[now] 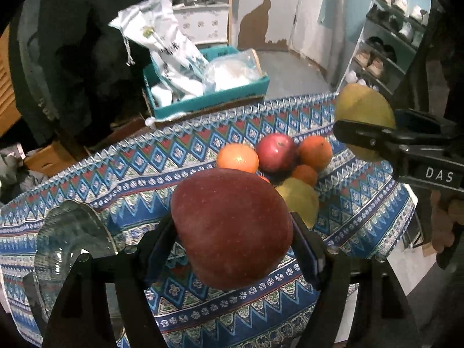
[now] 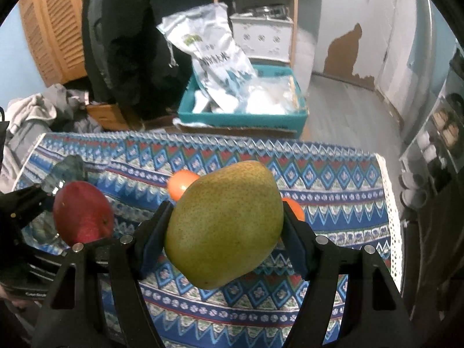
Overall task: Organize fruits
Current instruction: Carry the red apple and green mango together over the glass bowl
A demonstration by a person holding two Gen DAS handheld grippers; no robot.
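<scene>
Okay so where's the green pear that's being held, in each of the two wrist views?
Left wrist view: the pear is at the right edge, clamped in the right tongs.
Right wrist view: the pear fills the centre, between those tongs' fingers.
Shared landmark: the teal box beyond the patterned tablecloth.

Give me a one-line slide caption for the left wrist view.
Left gripper lifts a red apple above the patterned tablecloth, while the right gripper holds a pear.
</scene>
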